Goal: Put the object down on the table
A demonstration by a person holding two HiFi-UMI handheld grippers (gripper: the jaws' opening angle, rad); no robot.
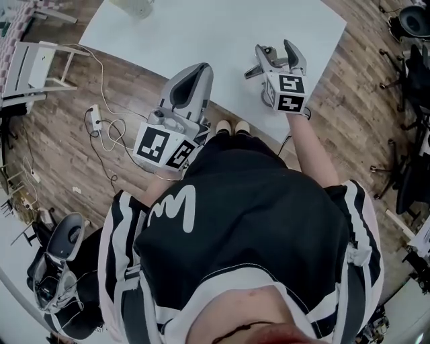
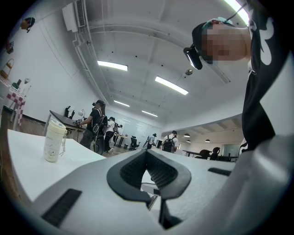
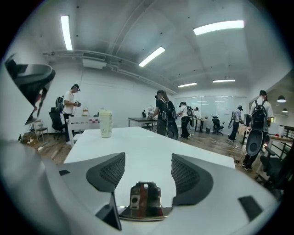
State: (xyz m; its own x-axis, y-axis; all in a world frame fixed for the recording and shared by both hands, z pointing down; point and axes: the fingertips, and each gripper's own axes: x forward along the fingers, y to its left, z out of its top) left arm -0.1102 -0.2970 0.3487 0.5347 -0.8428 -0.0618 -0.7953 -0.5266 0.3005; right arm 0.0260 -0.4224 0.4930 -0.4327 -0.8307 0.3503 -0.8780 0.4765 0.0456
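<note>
Head view: one white worktop (image 1: 222,40), mostly bare, with one cup (image 1: 136,5) upright at its far edge. The left gripper (image 1: 196,72) and right gripper (image 1: 277,51) are at the near edge.

Left gripper view: jaws pressed together, empty.

Right gripper view: jaws spread, empty, open surface ahead.

Open-plan office or lab hall, to judge by long white desks (image 3: 151,147), wheeled office chairs (image 1: 411,21), ceiling strip lights (image 3: 219,26) and a wall air conditioner (image 2: 71,16). Wood-plank floor (image 1: 60,141) with a power strip (image 1: 93,118) and loose cables. Several people with backpacks (image 3: 165,117) standing at further desks.
</note>
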